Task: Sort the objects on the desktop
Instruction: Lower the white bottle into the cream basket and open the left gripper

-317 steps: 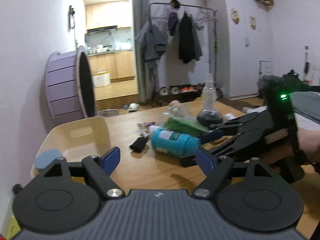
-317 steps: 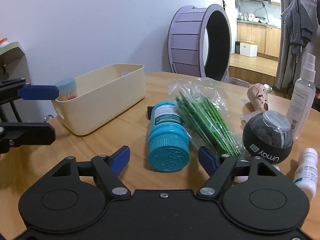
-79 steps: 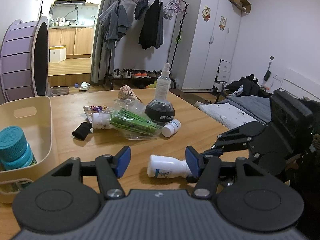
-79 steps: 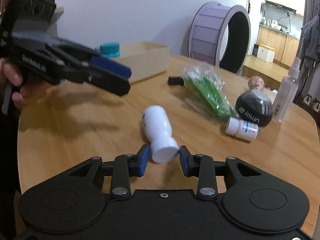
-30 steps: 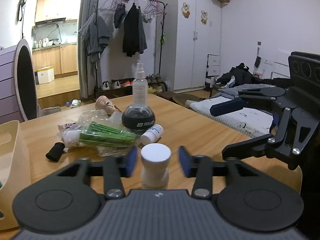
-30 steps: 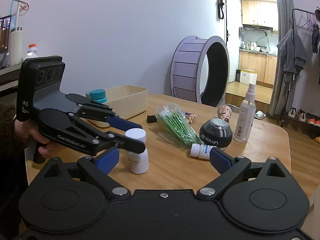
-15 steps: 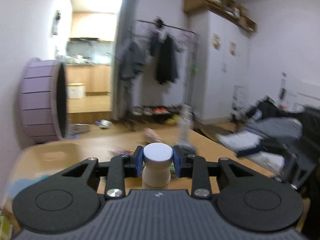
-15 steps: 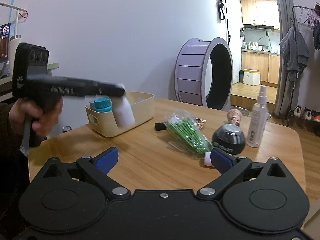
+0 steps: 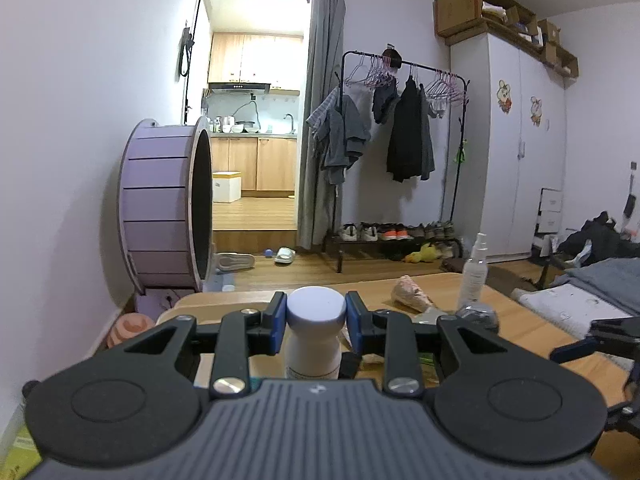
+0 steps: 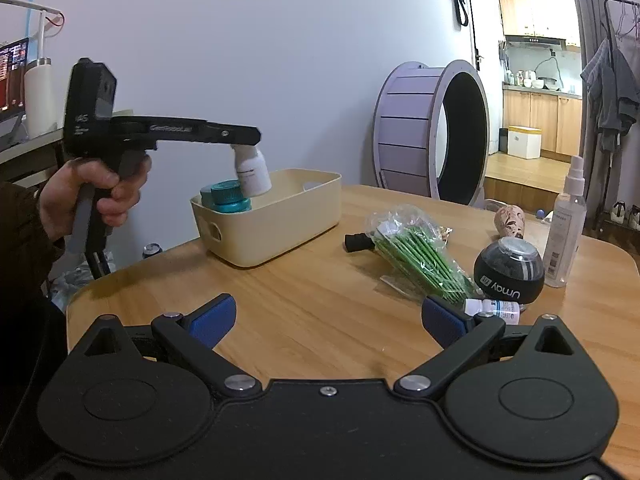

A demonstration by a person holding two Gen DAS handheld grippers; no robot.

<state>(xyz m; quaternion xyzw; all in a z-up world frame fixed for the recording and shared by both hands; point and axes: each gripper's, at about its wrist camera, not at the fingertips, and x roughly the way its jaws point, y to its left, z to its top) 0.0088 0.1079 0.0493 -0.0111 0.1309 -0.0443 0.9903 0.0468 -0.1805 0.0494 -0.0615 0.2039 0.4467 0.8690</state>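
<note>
My left gripper [image 9: 316, 322] is shut on the cap of a white bottle [image 9: 313, 350]. In the right wrist view that left gripper [image 10: 244, 142] holds the white bottle [image 10: 253, 172] in the air over the near end of the cream bin [image 10: 276, 220], which holds a teal-capped jar [image 10: 228, 197]. My right gripper [image 10: 326, 316] is open low over the wooden table [image 10: 312, 300], with nothing between its fingers. A small white bottle [image 10: 494, 307] lies just beyond its right fingertip.
A bag of green sticks [image 10: 416, 254], a small black item [image 10: 358, 242], a black sphere gadget [image 10: 508, 274], a clear spray bottle [image 10: 566, 228] and a patterned cone-shaped item [image 10: 509, 220] sit on the right half of the table. A purple wheel [image 10: 432, 132] stands behind.
The left gripper has carried the white bottle from the table's middle up and over the cream bin. The right gripper stays open and has barely moved.
</note>
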